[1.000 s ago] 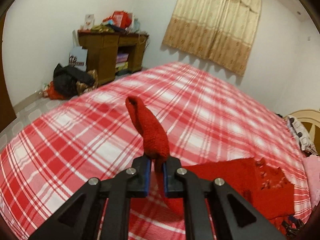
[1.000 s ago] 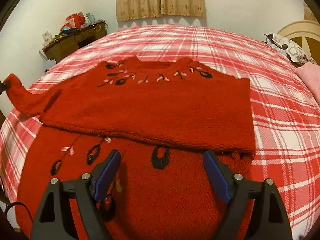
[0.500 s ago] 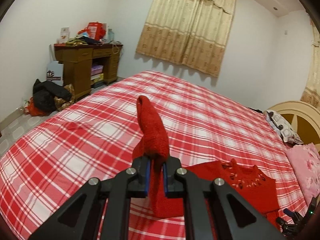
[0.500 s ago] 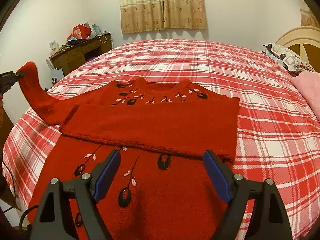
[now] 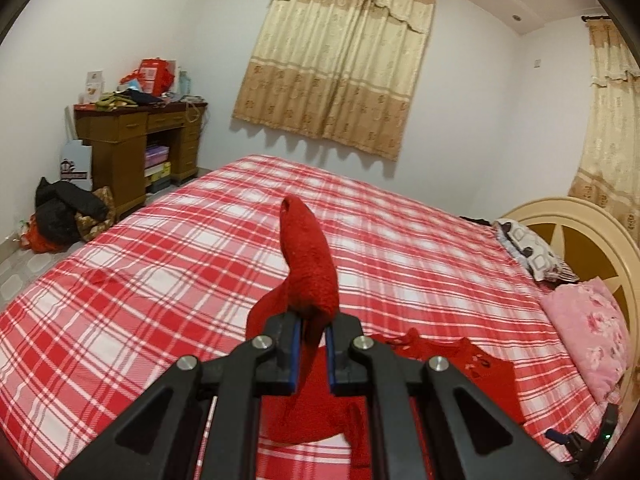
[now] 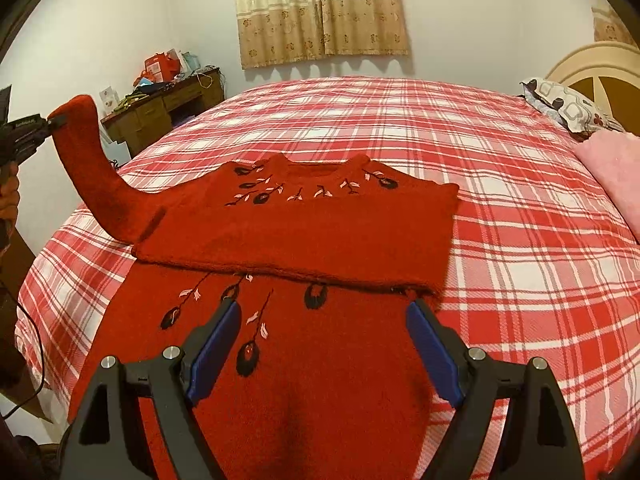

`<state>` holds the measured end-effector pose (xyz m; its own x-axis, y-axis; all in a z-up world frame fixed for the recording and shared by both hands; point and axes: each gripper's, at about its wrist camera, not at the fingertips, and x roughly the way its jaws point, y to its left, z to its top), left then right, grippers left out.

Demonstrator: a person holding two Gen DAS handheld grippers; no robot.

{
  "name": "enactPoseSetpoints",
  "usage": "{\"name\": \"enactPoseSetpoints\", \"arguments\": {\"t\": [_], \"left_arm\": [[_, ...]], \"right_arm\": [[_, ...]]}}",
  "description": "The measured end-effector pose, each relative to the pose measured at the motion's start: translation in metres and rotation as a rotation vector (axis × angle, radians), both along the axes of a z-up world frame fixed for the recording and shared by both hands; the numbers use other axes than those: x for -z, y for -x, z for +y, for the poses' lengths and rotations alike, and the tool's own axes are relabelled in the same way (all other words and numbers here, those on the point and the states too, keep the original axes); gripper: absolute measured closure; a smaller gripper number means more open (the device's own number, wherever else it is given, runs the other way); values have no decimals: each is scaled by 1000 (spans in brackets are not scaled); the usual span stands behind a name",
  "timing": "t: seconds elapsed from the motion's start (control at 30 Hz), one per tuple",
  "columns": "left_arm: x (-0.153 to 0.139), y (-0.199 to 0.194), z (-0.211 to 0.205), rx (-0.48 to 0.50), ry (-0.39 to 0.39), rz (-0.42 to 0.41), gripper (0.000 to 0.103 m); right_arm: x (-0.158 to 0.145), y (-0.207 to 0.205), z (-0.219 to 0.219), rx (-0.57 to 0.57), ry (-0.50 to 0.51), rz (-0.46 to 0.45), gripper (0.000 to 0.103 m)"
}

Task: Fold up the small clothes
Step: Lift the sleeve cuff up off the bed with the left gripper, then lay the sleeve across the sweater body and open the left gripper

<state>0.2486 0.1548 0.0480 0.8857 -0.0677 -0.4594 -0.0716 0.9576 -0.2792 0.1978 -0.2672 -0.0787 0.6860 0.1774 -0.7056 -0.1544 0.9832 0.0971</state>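
Observation:
A red knit sweater (image 6: pixel 304 224) with black and pink embroidery lies flat on the plaid bed, one sleeve folded across its chest. Its other sleeve (image 6: pixel 90 160) is lifted off the bed at the left. My left gripper (image 5: pixel 311 330) is shut on that sleeve's cuff (image 5: pixel 308 264), which sticks up between the blue pads. In the right wrist view the left gripper (image 6: pixel 50 122) shows at the far left edge, a hand behind it. My right gripper (image 6: pixel 324 328) hovers open above the sweater's lower body, nothing between its fingers.
The red-and-white plaid bed (image 6: pixel 500 184) fills both views. A patterned pillow (image 6: pixel 568 108) and a pink blanket (image 6: pixel 612 168) lie by the cream headboard (image 5: pixel 576 232) at the right. A cluttered wooden desk (image 5: pixel 132 136) and bags on the floor (image 5: pixel 68 208) stand at the left.
My left gripper has raised the sleeve higher and swung it to the right, toward the sweater's body. The right gripper has risen and drawn back, so more of the sweater shows.

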Motion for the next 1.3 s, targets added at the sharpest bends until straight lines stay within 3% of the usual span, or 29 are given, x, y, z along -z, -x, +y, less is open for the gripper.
{"name": "enactPoseSetpoints", "arguments": {"t": [0.97, 1.3], "left_arm": [[-46, -30, -121, 167, 3, -44, 93], [-38, -37, -167, 213, 0, -45, 93]], "right_arm": [[29, 32, -21, 40, -30, 29, 18], [34, 36, -25, 45, -49, 21, 18]]}}
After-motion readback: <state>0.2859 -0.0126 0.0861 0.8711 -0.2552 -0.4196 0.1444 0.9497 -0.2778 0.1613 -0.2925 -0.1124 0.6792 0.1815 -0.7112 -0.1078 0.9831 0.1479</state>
